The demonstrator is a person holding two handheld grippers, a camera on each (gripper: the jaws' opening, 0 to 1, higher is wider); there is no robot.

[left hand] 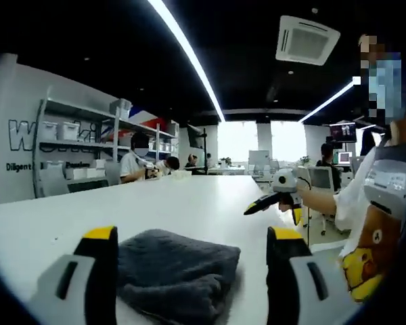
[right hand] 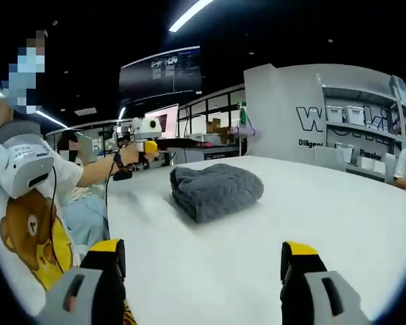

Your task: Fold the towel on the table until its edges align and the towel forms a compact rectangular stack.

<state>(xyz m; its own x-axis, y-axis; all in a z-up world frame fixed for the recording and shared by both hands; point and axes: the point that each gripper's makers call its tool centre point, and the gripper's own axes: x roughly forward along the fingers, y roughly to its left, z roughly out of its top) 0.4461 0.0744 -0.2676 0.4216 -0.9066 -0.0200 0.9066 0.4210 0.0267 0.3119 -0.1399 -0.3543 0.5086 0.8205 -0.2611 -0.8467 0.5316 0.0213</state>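
Since the grey towel (left hand: 172, 271) already sits as a folded stack on the white table (left hand: 189, 203), at 12 o'clock between the left gripper's (left hand: 193, 261) spread jaws, with the right gripper (right hand: 203, 271) likewise spread, only square any stray edge gently.

Hidden, cropped and unreadable parts

In the left gripper view the grey towel (left hand: 174, 271) runs off the near edge, its left side covered by that gripper's left jaw. The wall lettering (left hand: 20, 135) behind the shelves is partly blocked and too blurred to read. In the right gripper view the wall lettering (right hand: 338, 120) is cut by shelving, and the hanging screen (right hand: 160, 73) shows text too small to make out.
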